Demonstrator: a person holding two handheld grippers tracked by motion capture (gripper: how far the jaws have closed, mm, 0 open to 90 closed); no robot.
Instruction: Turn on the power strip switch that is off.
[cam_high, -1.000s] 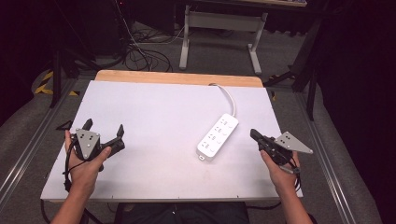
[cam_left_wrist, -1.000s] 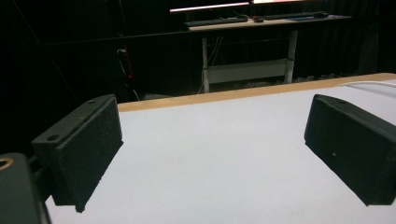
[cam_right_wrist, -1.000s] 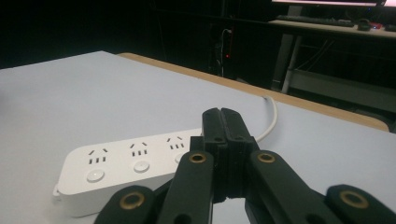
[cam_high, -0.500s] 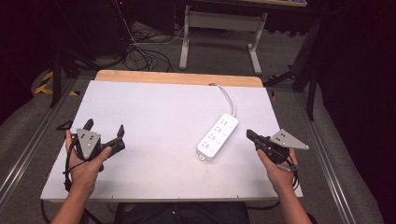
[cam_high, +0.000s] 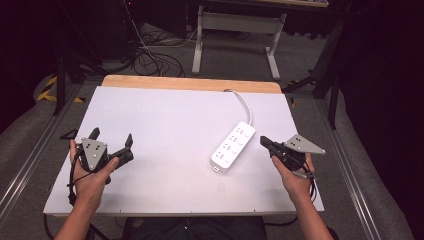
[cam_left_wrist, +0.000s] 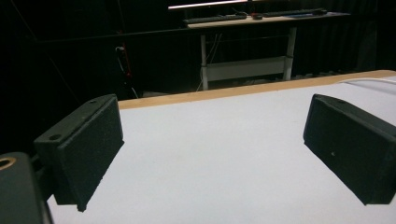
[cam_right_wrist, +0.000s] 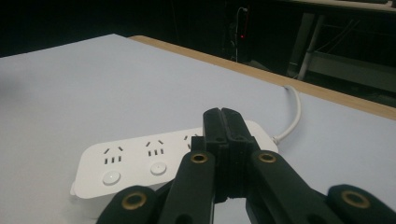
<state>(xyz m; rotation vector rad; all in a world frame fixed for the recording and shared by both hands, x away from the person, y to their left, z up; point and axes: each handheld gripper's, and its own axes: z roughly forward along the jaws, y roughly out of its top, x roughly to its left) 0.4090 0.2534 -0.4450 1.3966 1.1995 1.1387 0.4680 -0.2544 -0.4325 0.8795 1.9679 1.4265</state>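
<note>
Left gripper (cam_high: 112, 140): held in the person's left hand (cam_high: 90, 177), well left of the power strip (cam_high: 233, 146), low over the white tabletop (cam_high: 165, 125). Fingers (cam_left_wrist: 81, 151) spread wide, nothing between them.

Power strip: white, several sockets with round buttons, lying flat on the tabletop, right of centre, set diagonally. White cable (cam_high: 243, 102) runs from its far end toward the wooden back edge (cam_high: 190, 83).

Right gripper (cam_high: 265, 142): held in the person's right hand (cam_high: 295, 177), just right of the power strip, tips pointing at it. Fingers (cam_right_wrist: 224, 128) pressed together, holding nothing.
</note>
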